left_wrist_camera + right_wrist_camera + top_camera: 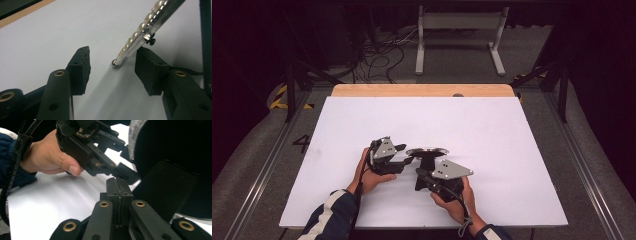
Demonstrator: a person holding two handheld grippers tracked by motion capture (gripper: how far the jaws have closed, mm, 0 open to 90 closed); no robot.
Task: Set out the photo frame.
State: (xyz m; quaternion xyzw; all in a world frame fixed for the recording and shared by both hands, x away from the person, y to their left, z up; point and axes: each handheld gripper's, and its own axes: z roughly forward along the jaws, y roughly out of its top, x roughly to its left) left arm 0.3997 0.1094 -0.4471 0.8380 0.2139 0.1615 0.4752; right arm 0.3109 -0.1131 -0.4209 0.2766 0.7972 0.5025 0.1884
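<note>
mirror (428, 151) on a black stand, seen near the front middle of the white desk (492, 130). from the high view we see a round disc with a bright rim, lying nearly flat on top of a dark, tapering foot. in the left gripper view we see its edge (145, 27) close up: a thin silvery rim lined with a row of pearl-like beads, a small metal ball at its lowest visible end and a little black screw beneath, hanging above the white surface. in the right gripper view we see the stand (172, 170) as a broad black mass just right of the jaws.

left gripper (112, 68): we find its jaws about half apart, with the beaded rim's end just ahead of the gap and close to the right pad; no pad presses on it.

right gripper (119, 185): we find its jaws pressed flat together with nothing between them, just beside the stand. whether it touches the stand we cannot tell.
</note>
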